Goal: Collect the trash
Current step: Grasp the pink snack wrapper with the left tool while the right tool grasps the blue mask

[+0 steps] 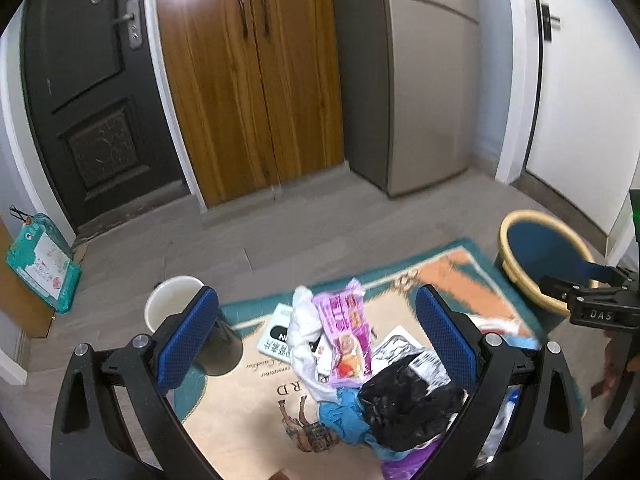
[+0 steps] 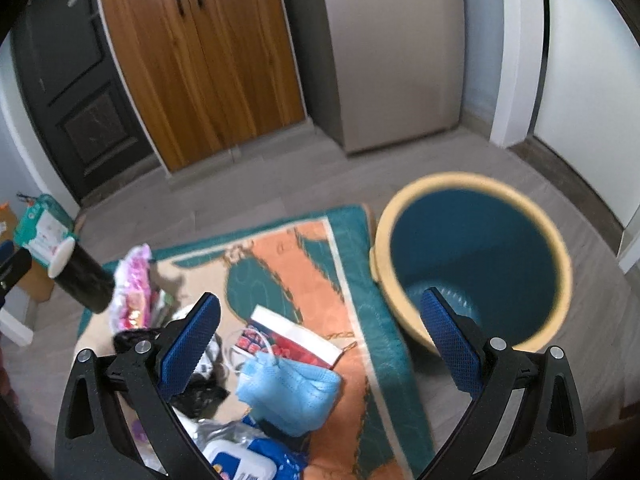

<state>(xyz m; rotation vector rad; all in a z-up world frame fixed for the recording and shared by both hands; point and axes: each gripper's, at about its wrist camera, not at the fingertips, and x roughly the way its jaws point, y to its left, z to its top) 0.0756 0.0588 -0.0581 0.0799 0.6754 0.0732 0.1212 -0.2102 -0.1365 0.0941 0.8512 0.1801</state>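
Two claws show, each with two blue textured pads spread wide apart and gripping nothing. The left claw [image 1: 316, 340] hangs over a heap of trash on the rug [image 1: 240, 412]; the right claw [image 2: 320, 344] hangs over the rug's right edge, its right pad in front of the one bin [image 2: 472, 264].

The bin is round, dark blue inside with a pale yellow rim, standing upright on the grey floor just off the rug's right edge, mouth up.

The heap lies near the rug's middle and near edge. One purple snack wrapper [image 1: 346, 336], glossy and crinkled, has its long axis running from the near edge toward the far edge. Beside it is one white crumpled tissue [image 1: 302, 320], and nearer lies one black crumpled plastic bag [image 1: 404, 404]. One light-blue pleated face mask [image 2: 288, 392] lies flat, touching one red-and-white carton [image 2: 292, 336]. One black cup [image 1: 180, 308] with a white inside stands at the rug's left edge.
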